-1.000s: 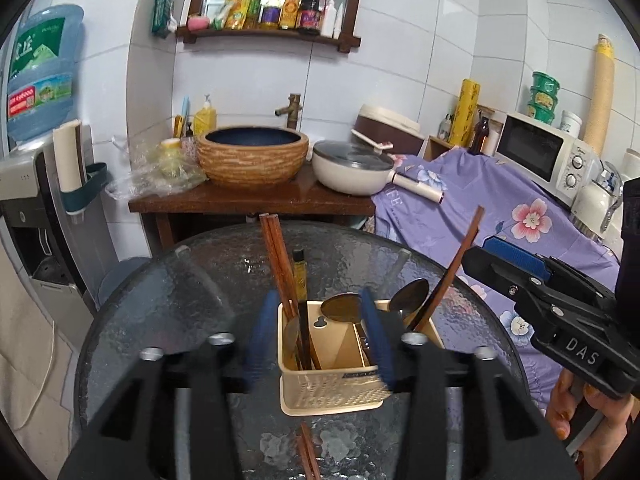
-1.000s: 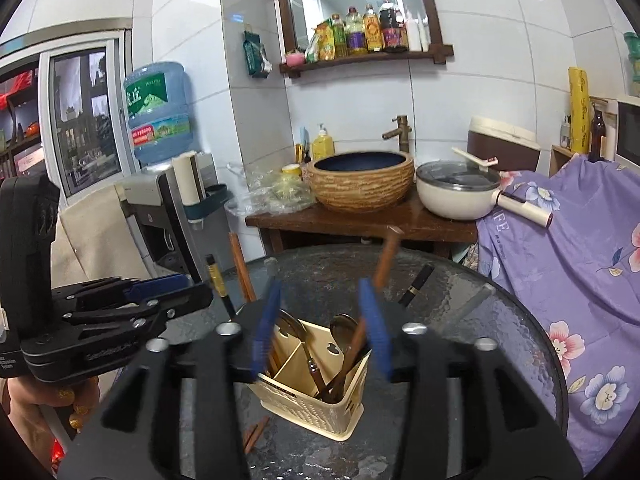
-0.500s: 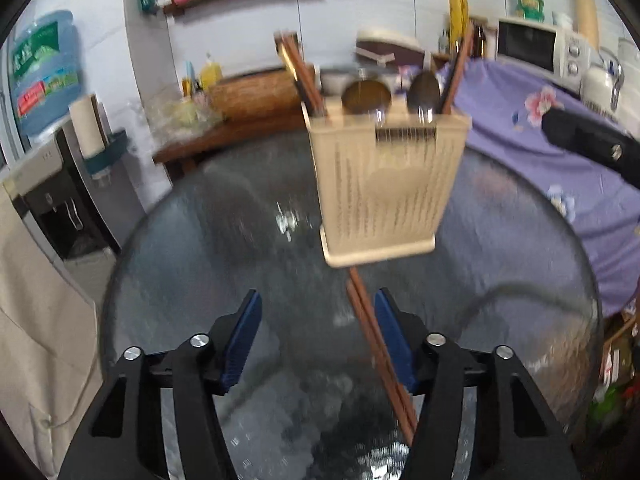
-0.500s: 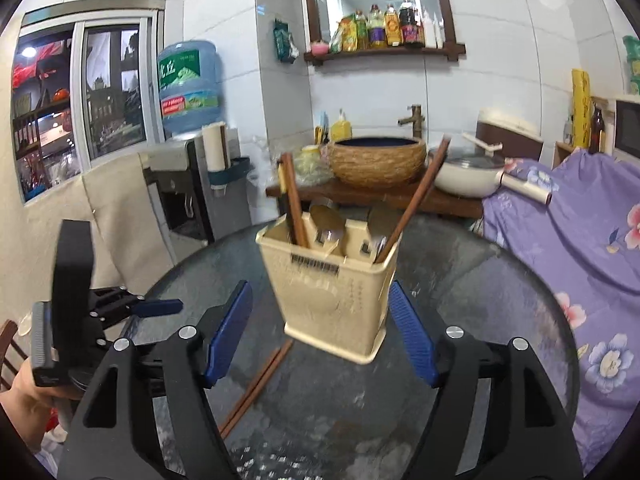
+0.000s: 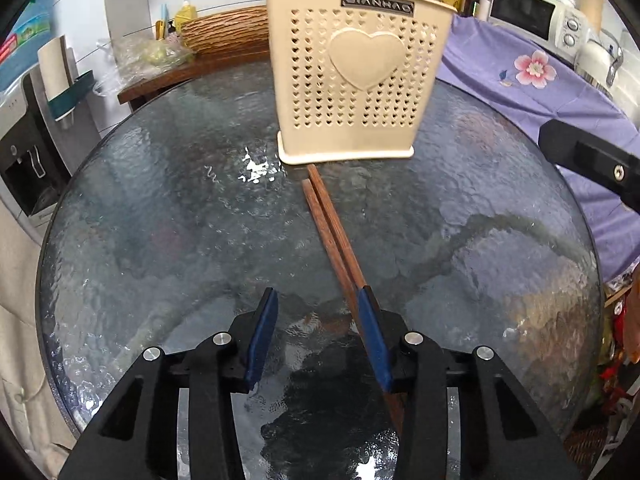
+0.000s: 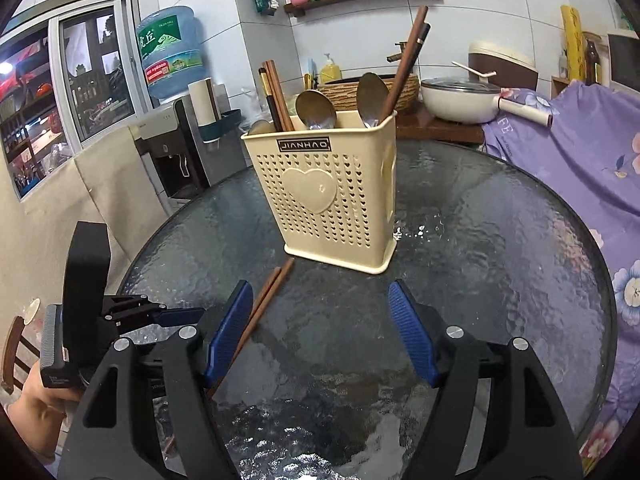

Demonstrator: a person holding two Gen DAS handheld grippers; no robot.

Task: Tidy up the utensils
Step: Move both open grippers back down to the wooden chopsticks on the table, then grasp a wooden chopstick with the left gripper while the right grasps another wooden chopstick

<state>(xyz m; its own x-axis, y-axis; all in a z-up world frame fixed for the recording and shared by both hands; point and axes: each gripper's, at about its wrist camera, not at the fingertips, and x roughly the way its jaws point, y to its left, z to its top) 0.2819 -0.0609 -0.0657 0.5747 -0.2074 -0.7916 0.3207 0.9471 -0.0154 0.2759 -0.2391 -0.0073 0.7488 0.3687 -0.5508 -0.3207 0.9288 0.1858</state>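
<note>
Nearest the left wrist camera, the left gripper (image 5: 318, 332) hovers low over the round glass table (image 5: 160, 216); its jaws have just been closing but stand apart on nothing, the pair of wooden chopsticks (image 5: 332, 224) passing under the right-hand blue pad (image 5: 372, 344) rather than between the pads. In the right wrist view the right gripper (image 6: 322, 332) is wide open and empty, the same pair of chopsticks (image 6: 266, 300) slanting past its left pad. Beyond the loose pair, whose far tips lie at its base, the cream perforated utensil holder (image 6: 328, 196) stands upright, already holding spoons (image 6: 316, 110) and further chopsticks (image 6: 404, 64). Behind it lie the woven basin (image 6: 360, 94) and the white pan (image 6: 460, 100). Risks, as judged: closing here would probably catch one stick or neither, since the pair sits off-centre; smooth sticks on glass may roll or scatter; a careless approach could tip the light holder.
</note>
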